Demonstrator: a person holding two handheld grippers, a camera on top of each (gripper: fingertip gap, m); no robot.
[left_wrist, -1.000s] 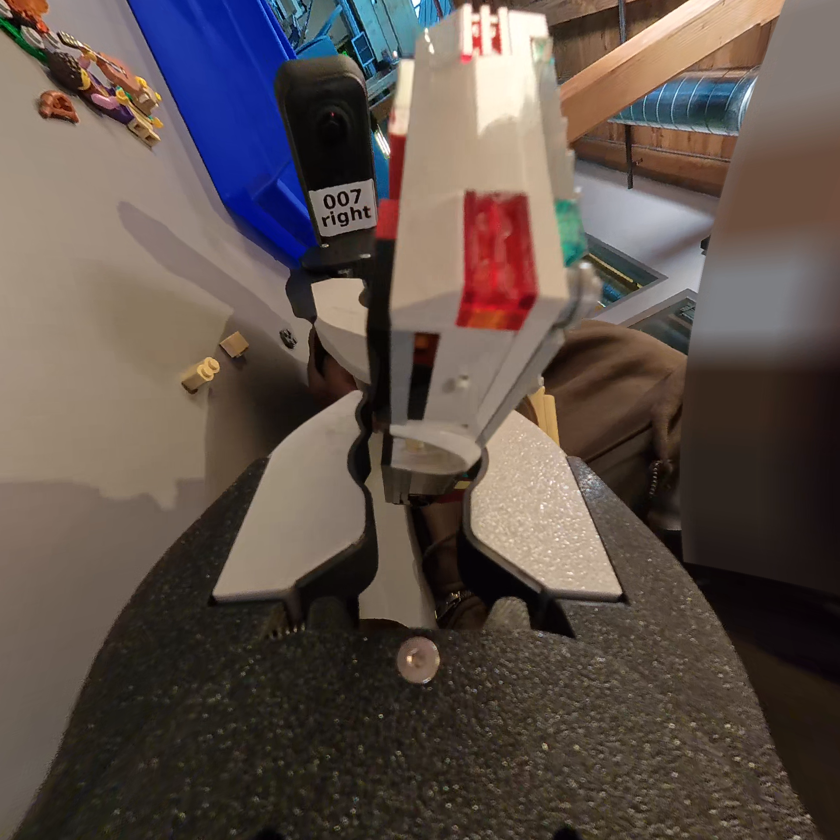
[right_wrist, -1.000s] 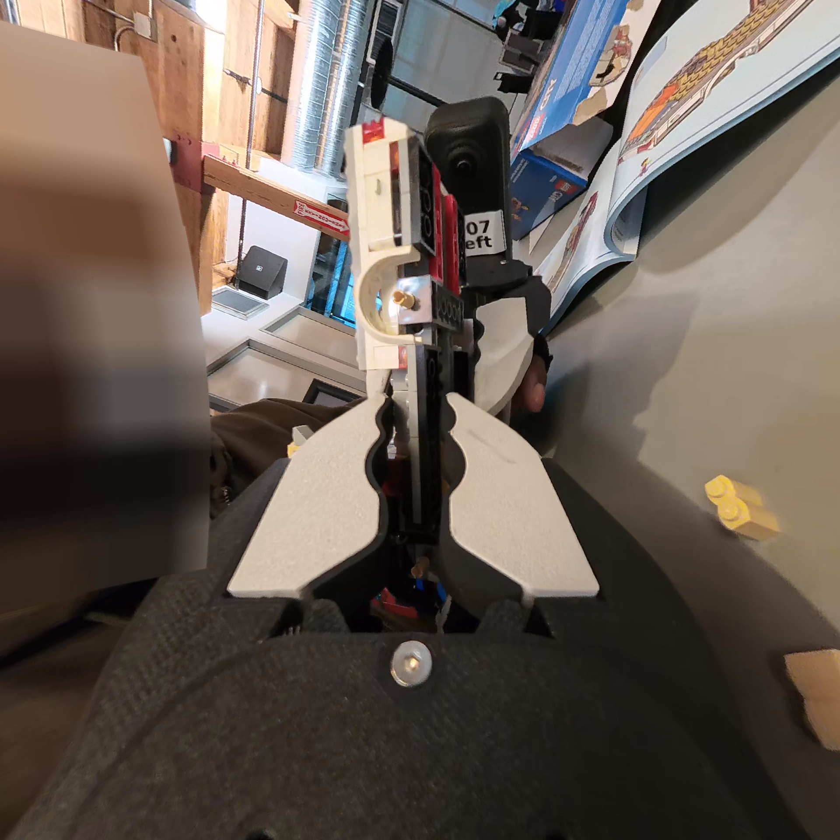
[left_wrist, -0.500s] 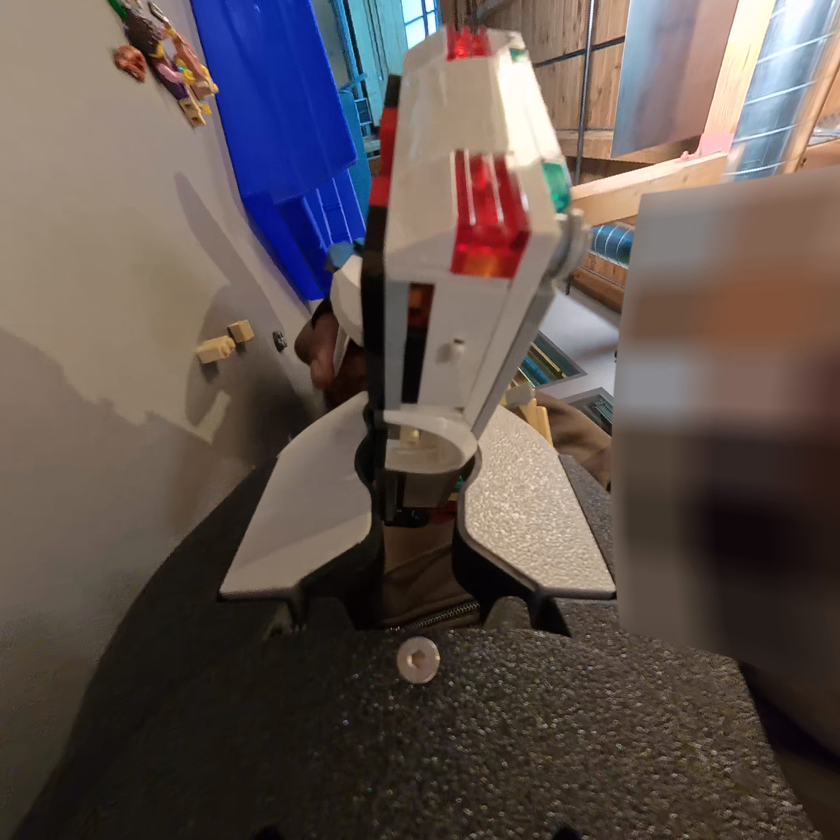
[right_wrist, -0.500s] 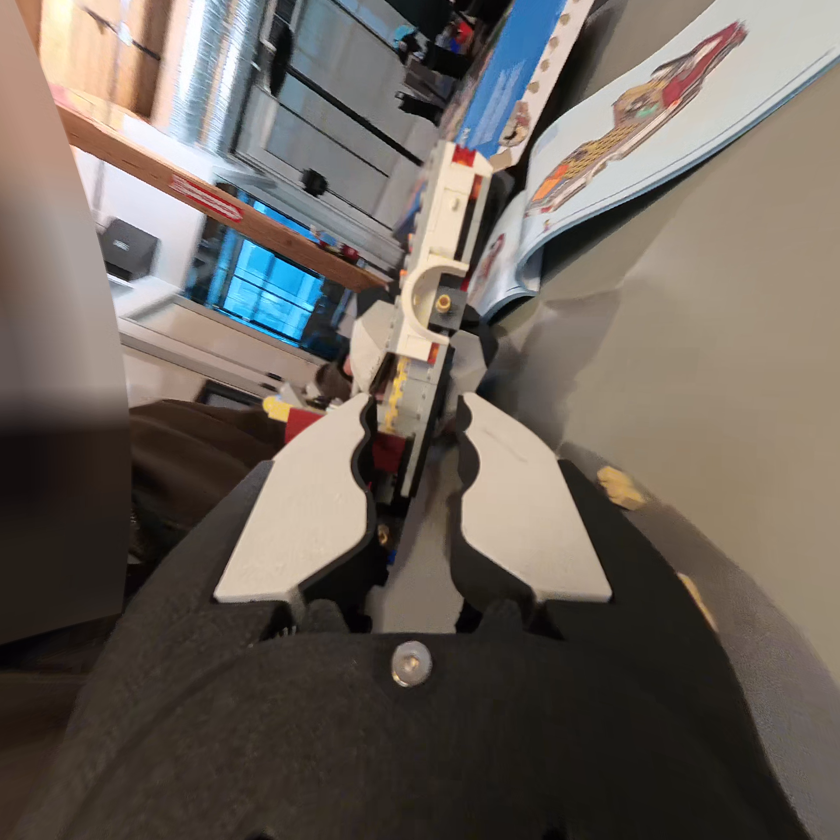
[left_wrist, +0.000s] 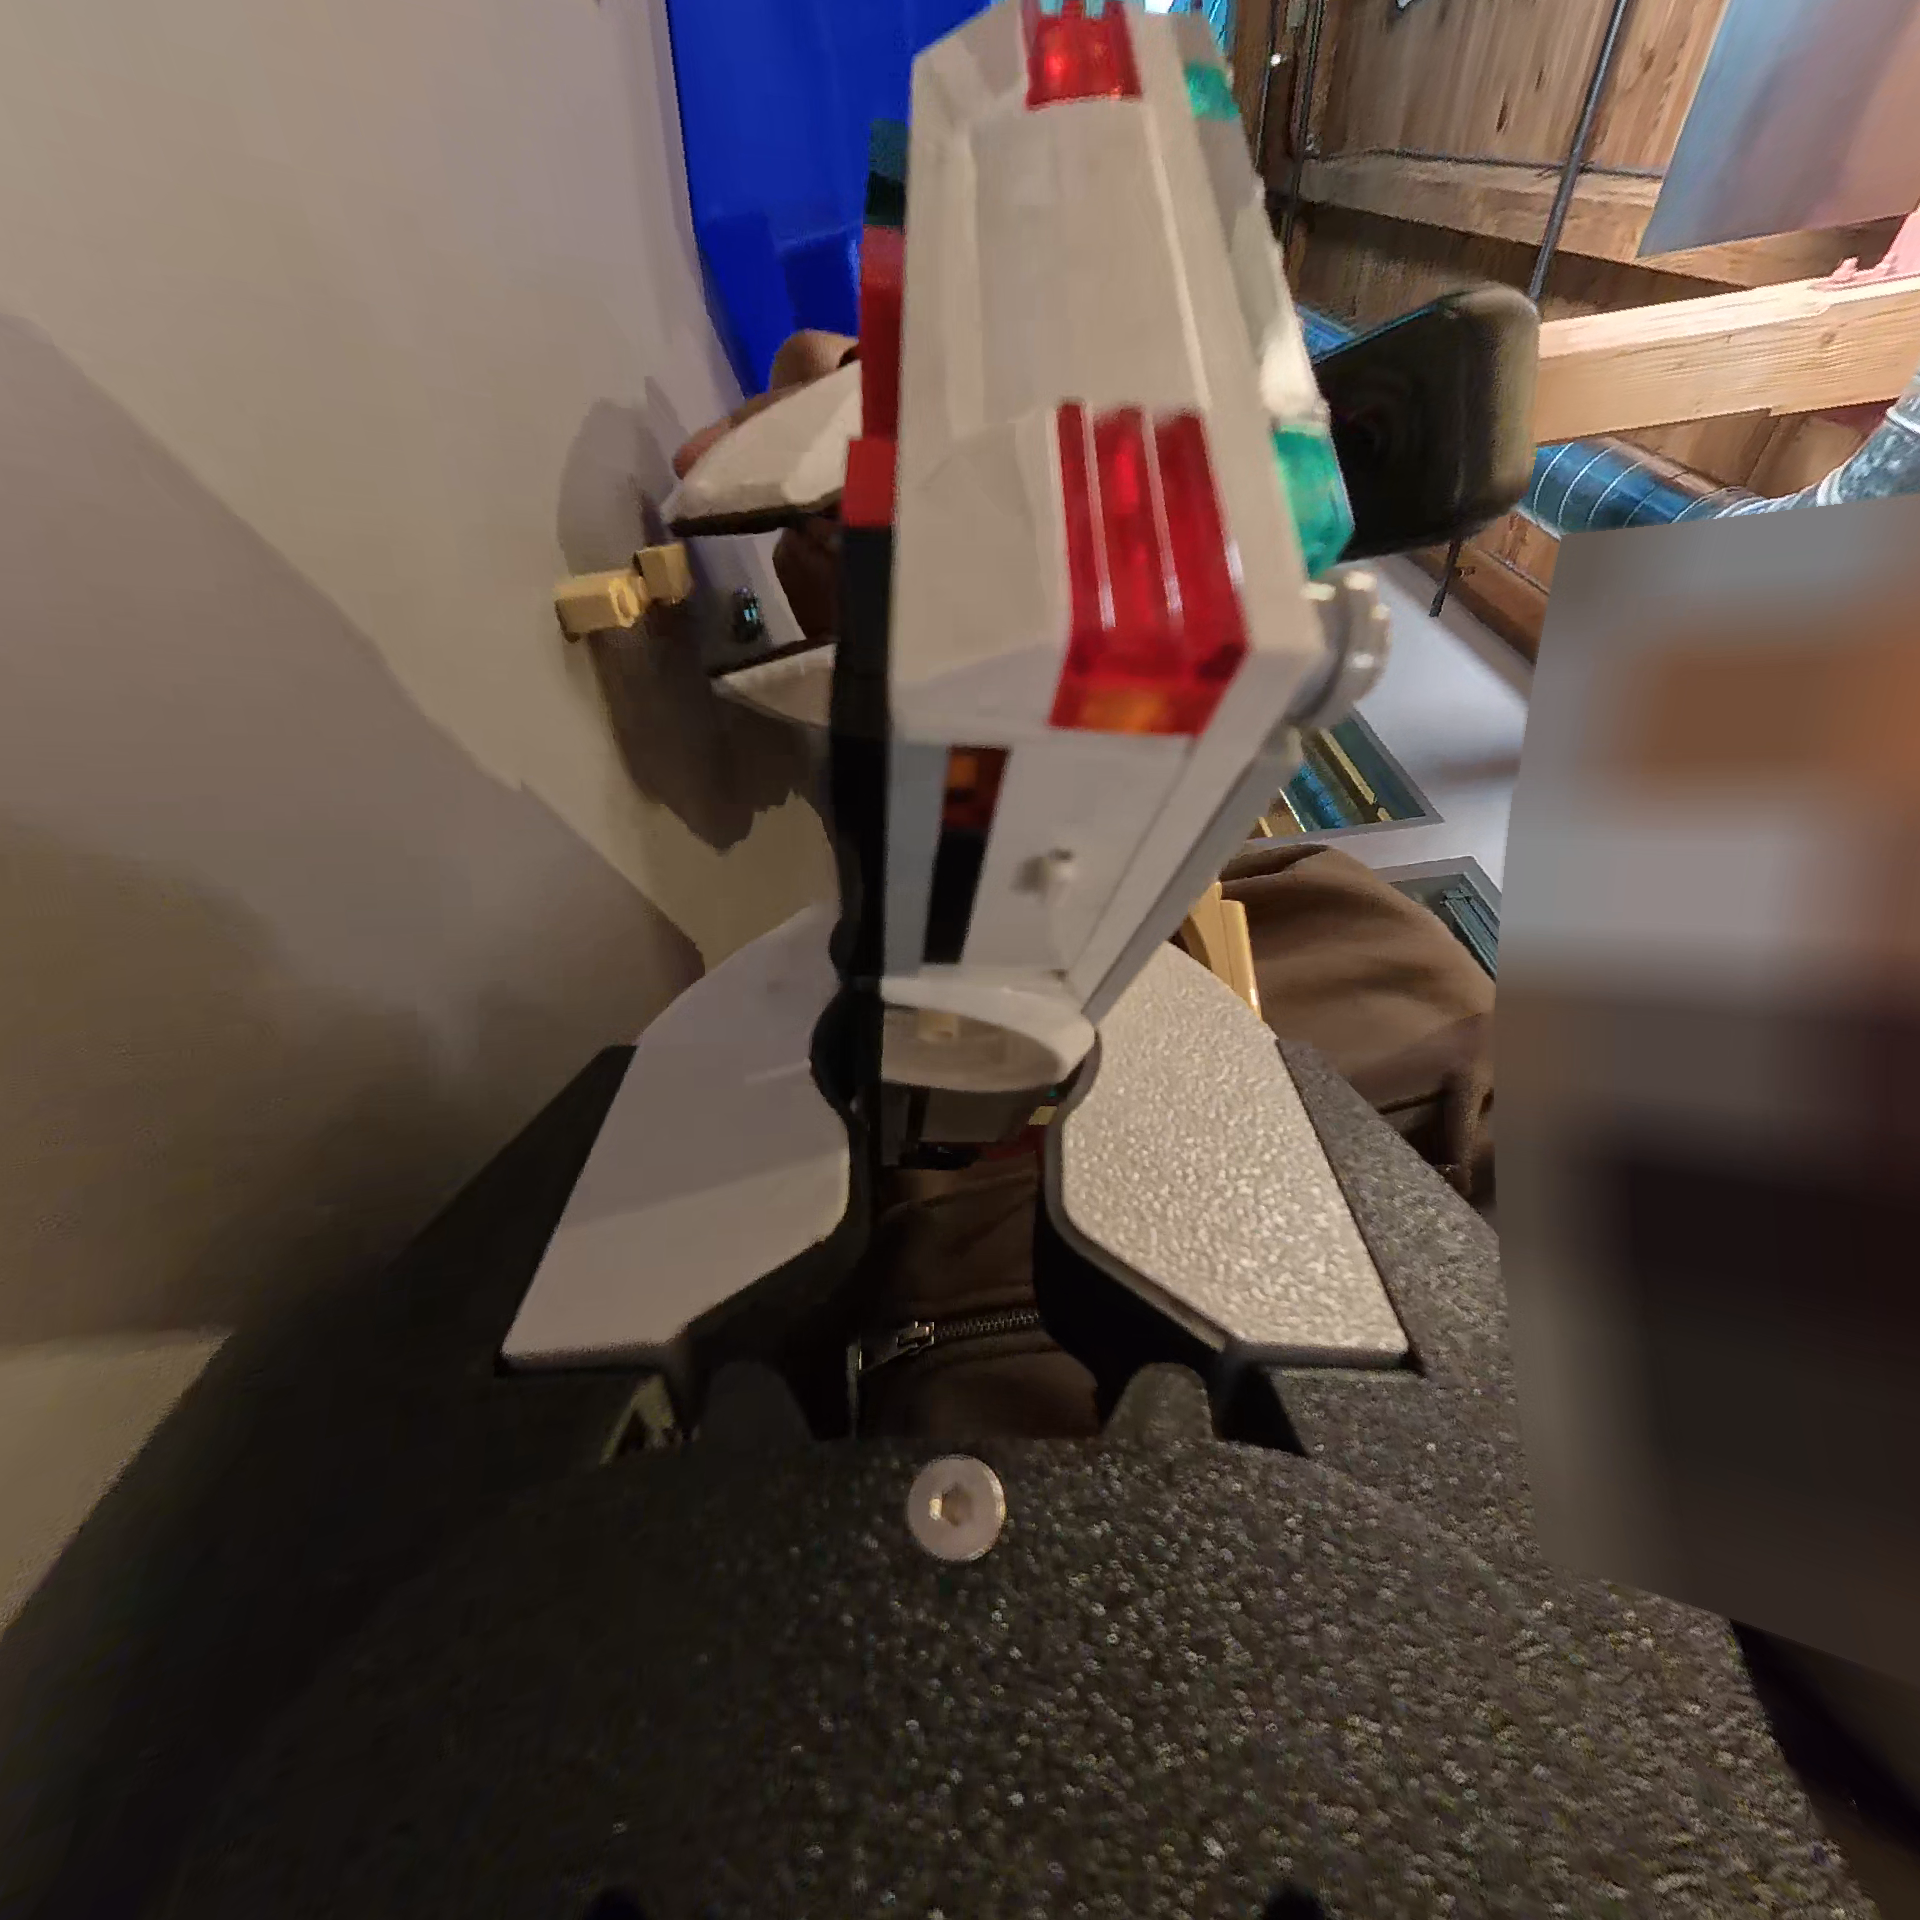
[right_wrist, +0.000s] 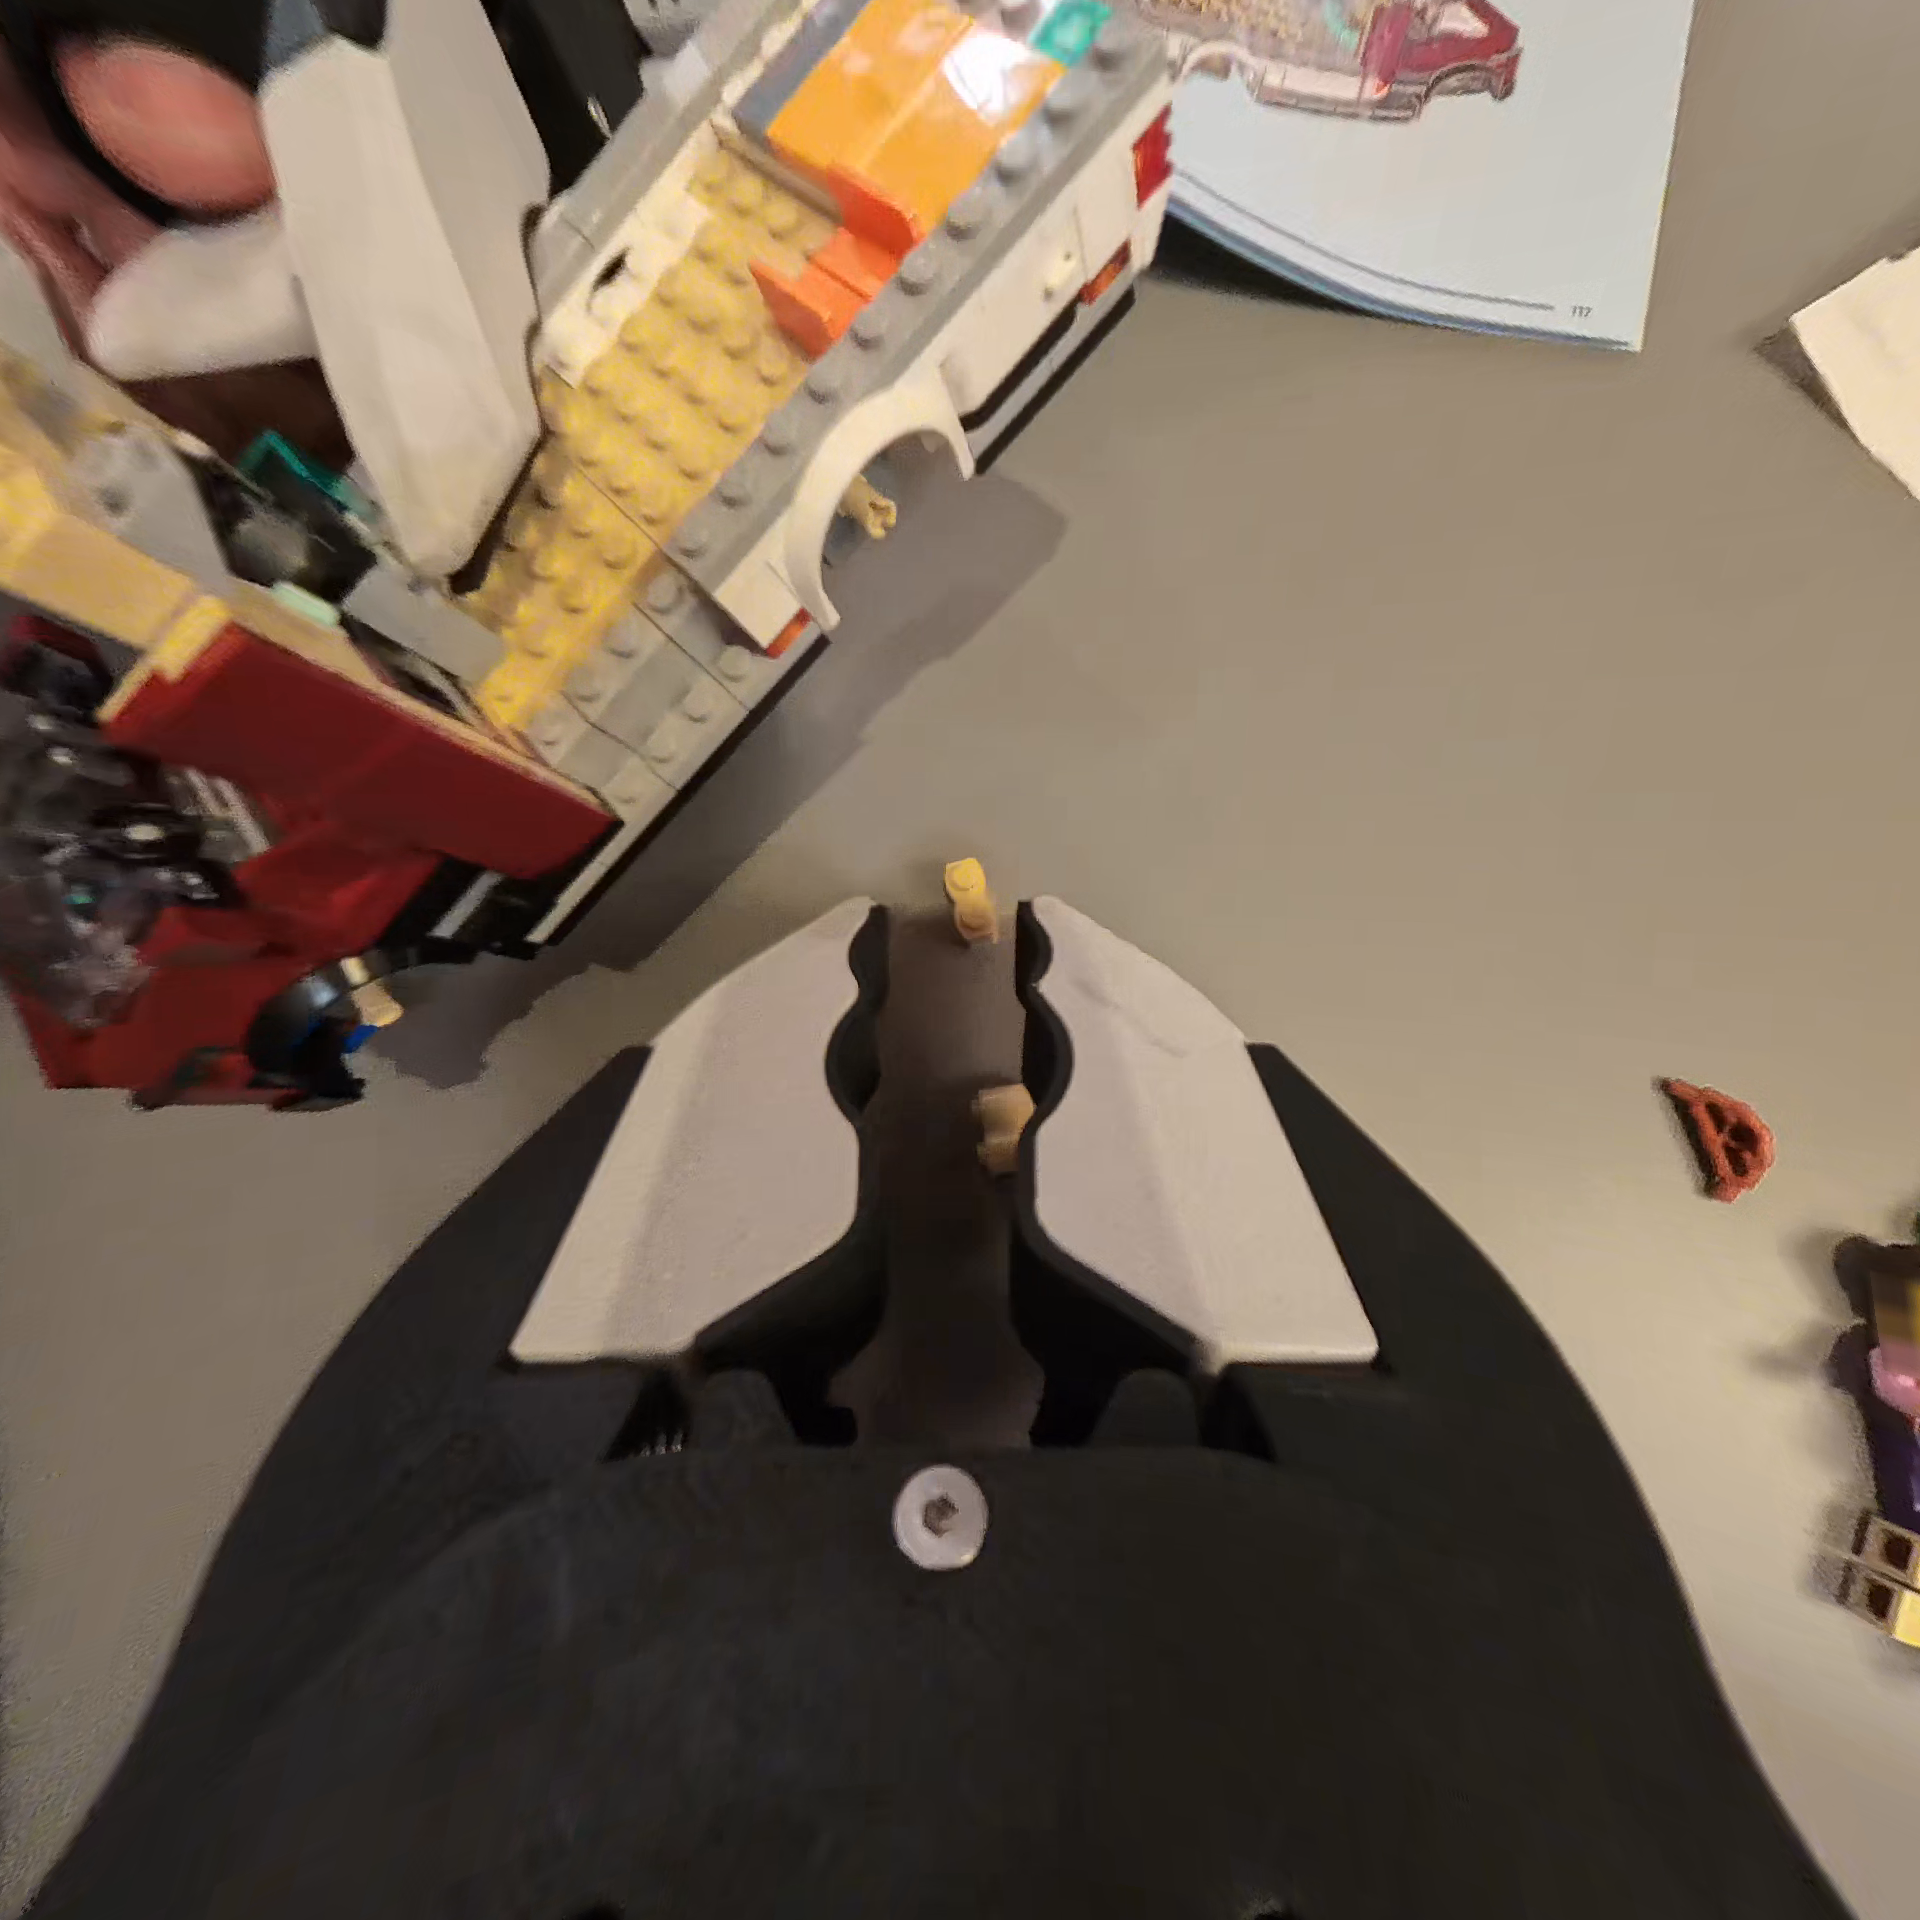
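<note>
My left gripper (left_wrist: 977, 997) is shut on the end of a white, red and black brick-built car (left_wrist: 1081, 520) and holds it up off the grey table (left_wrist: 260, 416). In the right wrist view the car (right_wrist: 727, 416) shows at upper left, with the left gripper's fingers (right_wrist: 416, 312) on it. My right gripper (right_wrist: 951, 914) is open, low over the table (right_wrist: 1351, 727). A small tan piece (right_wrist: 966, 899) lies between its fingertips and another tan piece (right_wrist: 1003, 1122) lies farther back between the fingers; neither is pressed. The right gripper (left_wrist: 748, 582) also shows in the left wrist view, beside the tan pieces (left_wrist: 613, 597).
An open instruction booklet (right_wrist: 1455, 156) lies at the back right. A brown piece (right_wrist: 1720, 1138) and several small pieces (right_wrist: 1881, 1403) lie at the right edge. A blue bin (left_wrist: 779, 156) stands behind. A person's brown sleeve (left_wrist: 1351, 987) is near the left gripper.
My right gripper let go of the car, opened, and swung down to the table over the tan pieces. My left gripper keeps its hold on the car.
</note>
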